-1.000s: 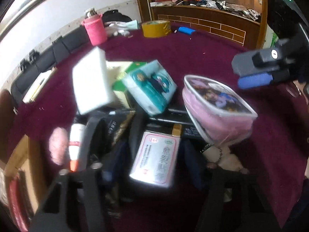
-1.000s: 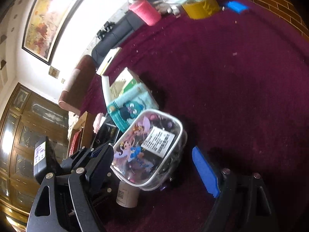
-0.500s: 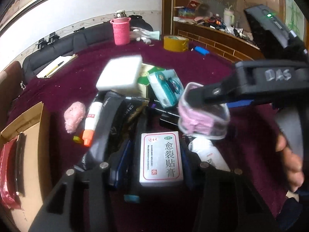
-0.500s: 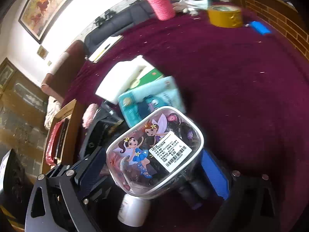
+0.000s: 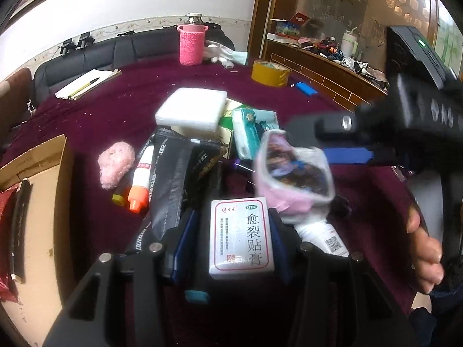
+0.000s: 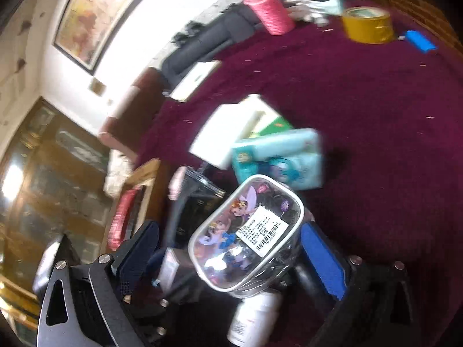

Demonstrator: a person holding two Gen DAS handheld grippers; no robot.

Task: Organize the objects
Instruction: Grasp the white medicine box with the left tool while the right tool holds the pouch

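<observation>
Left hand-held gripper clamps a white medicine box; right hand-held gripper, jaws just opened wide, straddles a clear cartoon pouch without pressing it.

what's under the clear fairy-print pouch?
A white bottle pokes out from beneath the fairy-print pouch, lying on the maroon tablecloth. Dark items sit there too, but the pouch covers them, so I cannot identify them or read the bottle's label.

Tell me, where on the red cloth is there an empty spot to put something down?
The red cloth is bare between the notepad, the white foam block and the pink cup. It is also bare on the other side, between the yellow tape roll and the teal tissue pack. The middle pile is crowded.
</observation>
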